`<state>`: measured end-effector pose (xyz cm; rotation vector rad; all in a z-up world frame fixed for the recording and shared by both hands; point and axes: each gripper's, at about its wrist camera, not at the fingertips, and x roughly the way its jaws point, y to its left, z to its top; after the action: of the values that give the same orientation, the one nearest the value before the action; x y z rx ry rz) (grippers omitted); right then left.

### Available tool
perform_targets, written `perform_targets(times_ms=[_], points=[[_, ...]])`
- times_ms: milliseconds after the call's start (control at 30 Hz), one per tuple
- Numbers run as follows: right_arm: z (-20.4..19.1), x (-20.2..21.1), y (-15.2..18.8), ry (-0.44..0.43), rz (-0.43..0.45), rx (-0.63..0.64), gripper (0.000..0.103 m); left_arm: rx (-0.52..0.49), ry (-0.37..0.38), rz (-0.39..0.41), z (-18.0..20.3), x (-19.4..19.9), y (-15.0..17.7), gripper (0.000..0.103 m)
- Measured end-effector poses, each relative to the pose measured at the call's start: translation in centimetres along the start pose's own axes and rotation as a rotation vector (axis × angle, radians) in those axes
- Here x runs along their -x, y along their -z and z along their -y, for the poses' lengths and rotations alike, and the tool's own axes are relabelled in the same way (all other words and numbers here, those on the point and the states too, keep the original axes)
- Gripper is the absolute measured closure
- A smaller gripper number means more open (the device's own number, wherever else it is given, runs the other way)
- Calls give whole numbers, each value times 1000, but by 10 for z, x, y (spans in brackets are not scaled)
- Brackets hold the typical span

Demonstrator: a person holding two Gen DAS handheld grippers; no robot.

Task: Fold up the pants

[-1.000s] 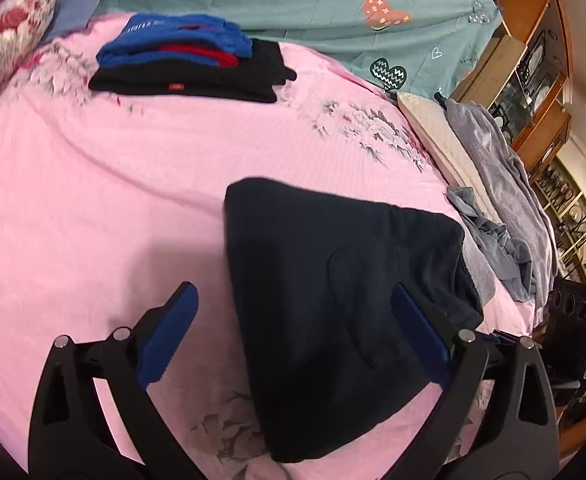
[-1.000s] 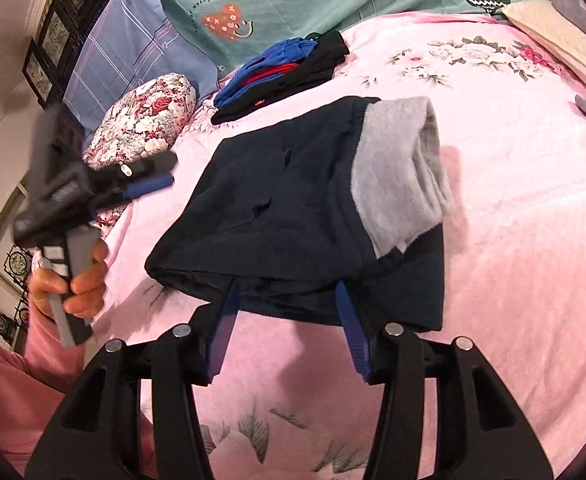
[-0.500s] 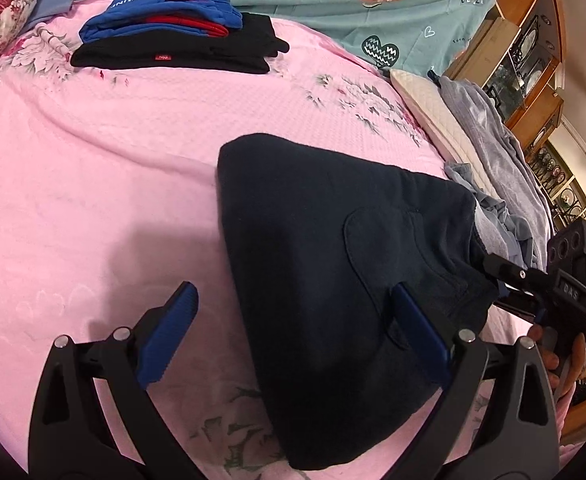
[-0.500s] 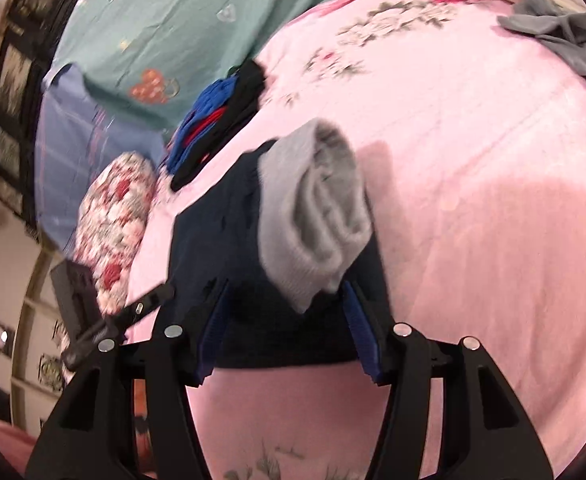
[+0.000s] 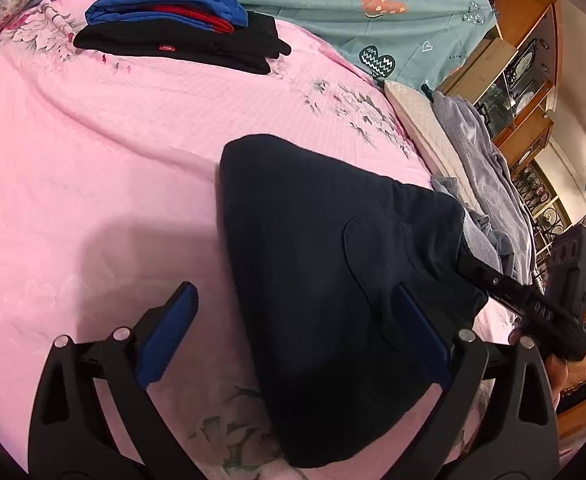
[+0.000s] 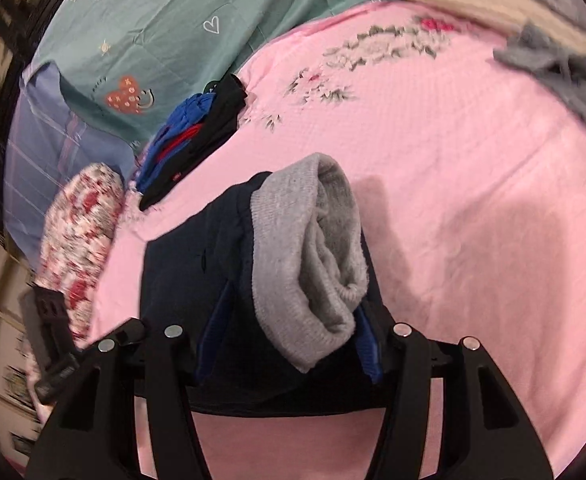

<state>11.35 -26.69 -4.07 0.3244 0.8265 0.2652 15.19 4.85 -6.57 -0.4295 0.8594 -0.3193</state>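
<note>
Your right gripper (image 6: 289, 340) pinches the folded navy pants (image 5: 333, 280) beside the grey cuff (image 6: 313, 256); your left gripper (image 5: 293, 332) hangs wide, empty. Lifting one-sided risks the fold slumping open.

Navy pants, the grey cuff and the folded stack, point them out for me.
Navy pants (image 5: 313, 280): left wrist view, on the broad dark panel beside the pocket seam.
Grey cuff (image 6: 309, 264): right wrist view, on the ribbed knit band.
Folded stack (image 5: 173, 32): left wrist view, on the black bottom garment.

Home bedroom: pink floral bedspread (image 5: 141, 128), wooden cabinet (image 5: 521, 60).
</note>
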Motion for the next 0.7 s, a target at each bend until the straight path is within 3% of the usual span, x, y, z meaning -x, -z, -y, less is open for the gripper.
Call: perform_targets(times_ms=[67,167,300,367,400,467,567,700], points=[[-16,5,5,66,40,111,46,2,7,6,-1,1,0,4],[-31,8,11,82,69,229,46,2,16,13,-1,2,1,4],[-6,-5,2,14,8,68,46,7,25,25,-2,5,1,4],[-3,-10,-2,1,-24,39,62,21,28,42,-5,9,0,4],[-12,-8,-4,16,-14,84,70,29,31,49,-7,10,0,4],[-35,2,-8,12,16,178,76,53,35,65,-11,13,-1,4],[-58,27,-23,-157,59,216,79,94,40,72,-18,15,-2,4],[-34,55,-42,-442,119,73,79,113,43,76,-22,16,-2,4]])
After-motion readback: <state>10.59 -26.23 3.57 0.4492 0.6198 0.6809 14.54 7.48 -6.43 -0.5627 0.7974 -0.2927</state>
